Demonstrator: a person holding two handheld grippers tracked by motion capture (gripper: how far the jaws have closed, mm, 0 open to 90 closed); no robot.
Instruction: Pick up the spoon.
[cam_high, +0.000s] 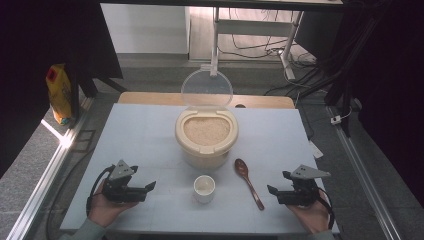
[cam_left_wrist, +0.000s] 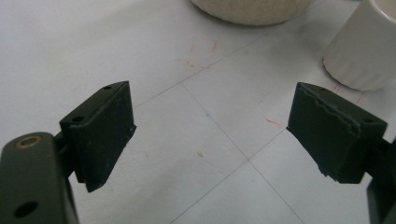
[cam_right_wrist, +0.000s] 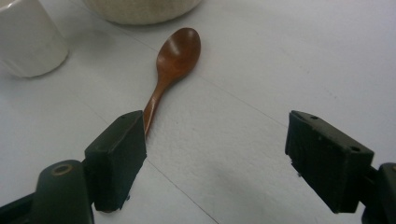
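Observation:
A cream rice container (cam_high: 206, 134) stands mid-table, its clear lid (cam_high: 206, 89) tipped up behind it and its bowl full of rice. In front of it sits a small white cup (cam_high: 204, 188) (cam_left_wrist: 359, 46) (cam_right_wrist: 28, 39). A brown wooden spoon (cam_high: 248, 182) (cam_right_wrist: 170, 63) lies to the cup's right, bowl toward the container. My left gripper (cam_high: 147, 189) (cam_left_wrist: 212, 133) rests open on the table left of the cup, nothing between its jaws. My right gripper (cam_high: 272, 192) (cam_right_wrist: 215, 158) rests open right of the spoon, its left jaw over the end of the handle.
The white table (cam_high: 140, 135) has near edges close behind both hands. A yellow bag (cam_high: 60, 92) stands on the floor at far left. A white desk frame (cam_high: 250, 30) and cables lie beyond the table.

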